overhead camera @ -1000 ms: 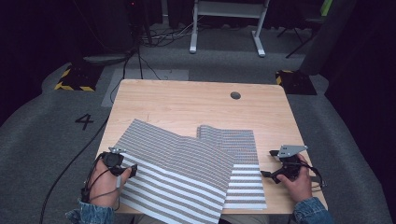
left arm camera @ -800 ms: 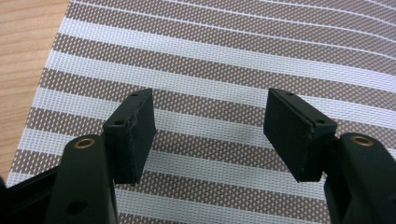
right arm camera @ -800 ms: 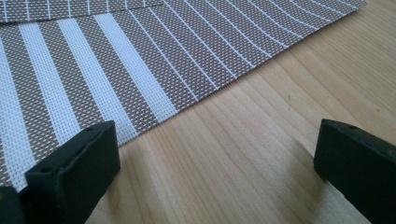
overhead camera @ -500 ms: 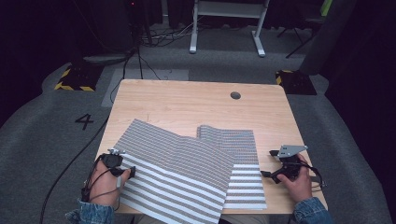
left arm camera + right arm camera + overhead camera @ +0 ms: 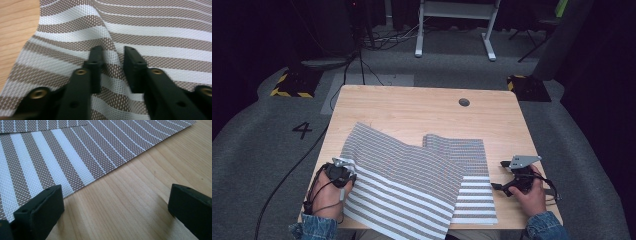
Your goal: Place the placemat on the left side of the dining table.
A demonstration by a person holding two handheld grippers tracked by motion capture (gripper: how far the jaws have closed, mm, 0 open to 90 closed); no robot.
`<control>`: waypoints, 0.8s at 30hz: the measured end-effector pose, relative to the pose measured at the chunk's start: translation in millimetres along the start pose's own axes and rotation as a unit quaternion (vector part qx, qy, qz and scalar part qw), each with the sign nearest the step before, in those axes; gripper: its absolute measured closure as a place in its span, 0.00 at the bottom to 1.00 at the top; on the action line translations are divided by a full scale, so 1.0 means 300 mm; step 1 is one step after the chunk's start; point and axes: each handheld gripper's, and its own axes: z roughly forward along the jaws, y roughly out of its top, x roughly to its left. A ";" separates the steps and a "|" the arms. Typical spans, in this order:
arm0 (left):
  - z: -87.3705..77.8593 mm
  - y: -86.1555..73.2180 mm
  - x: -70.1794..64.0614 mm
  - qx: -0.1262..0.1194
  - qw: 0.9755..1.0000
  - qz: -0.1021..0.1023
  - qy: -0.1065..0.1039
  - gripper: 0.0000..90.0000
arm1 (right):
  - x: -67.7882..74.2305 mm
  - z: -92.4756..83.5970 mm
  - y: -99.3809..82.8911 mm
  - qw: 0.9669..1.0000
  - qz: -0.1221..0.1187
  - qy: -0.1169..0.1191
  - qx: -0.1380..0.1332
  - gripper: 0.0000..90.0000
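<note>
Two brown-and-white striped woven mats lie on the wooden table (image 5: 412,107). The larger mat (image 5: 402,172) sits askew and overlaps the smaller mat (image 5: 469,165). At the larger mat's left edge is my left gripper (image 5: 348,178). Its jaws have just been closing, and a raised fold of that mat (image 5: 113,53) is pinched between them, with the gripper (image 5: 113,67) standing over the weave. My right gripper (image 5: 499,175) rests on bare wood just right of the smaller mat. In the right gripper view it (image 5: 115,202) stands open, with the mat's edge (image 5: 75,165) ahead to its left.
A round cable hole (image 5: 464,102) sits near the table's far right. Beyond the table there is grey carpet with a white desk frame (image 5: 457,25) and cables. A person's hands in denim sleeves (image 5: 312,227) come in from the near edge.
</note>
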 end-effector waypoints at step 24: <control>-0.157 0.326 0.031 -0.151 0.980 0.126 0.042 0.96 | 0.000 0.000 0.000 1.000 0.000 0.000 0.001 0.00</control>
